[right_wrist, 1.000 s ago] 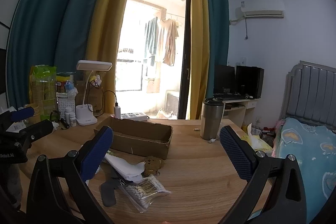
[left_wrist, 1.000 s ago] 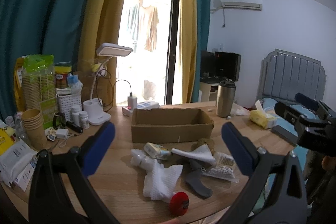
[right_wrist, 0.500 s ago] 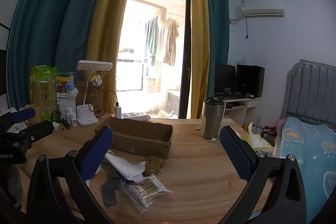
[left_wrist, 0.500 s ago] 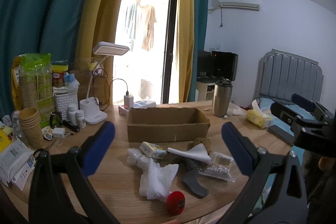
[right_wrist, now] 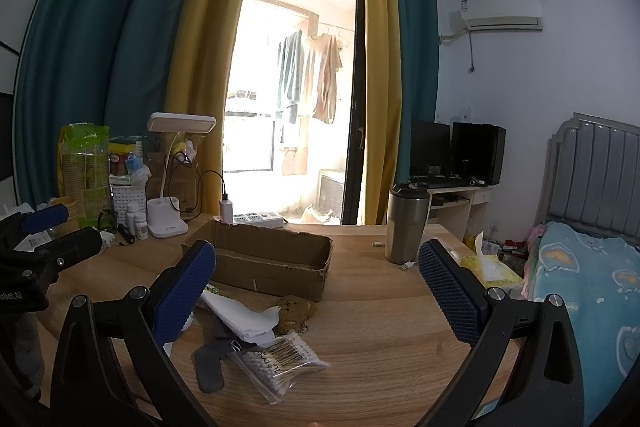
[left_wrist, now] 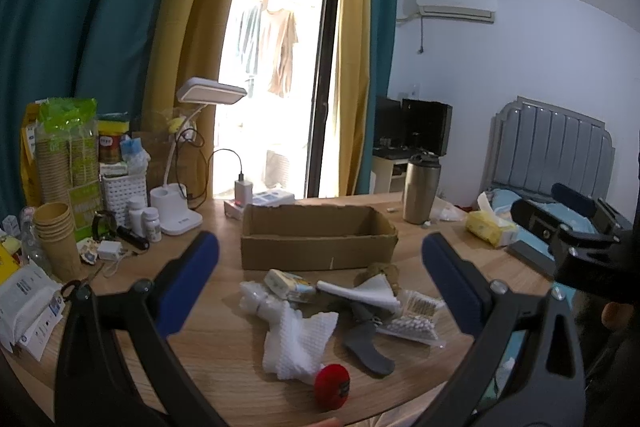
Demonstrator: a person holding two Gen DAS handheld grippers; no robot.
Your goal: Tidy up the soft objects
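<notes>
Both the left gripper (left_wrist: pixel 320 285) and the right gripper (right_wrist: pixel 317 293) are hovering spread wide, grasping nothing. One cardboard box (left_wrist: pixel 318 237) is sitting mid-table, its near wall facing a heap beside the table's (right_wrist: pixel 400 343) near edge: one white cloth (left_wrist: pixel 298 341), one red ball (left_wrist: pixel 332 386), one grey insole (left_wrist: pixel 366 345), one bag of cotton swabs (right_wrist: pixel 280 357). Bare wood is lying open toward the right edge.
</notes>
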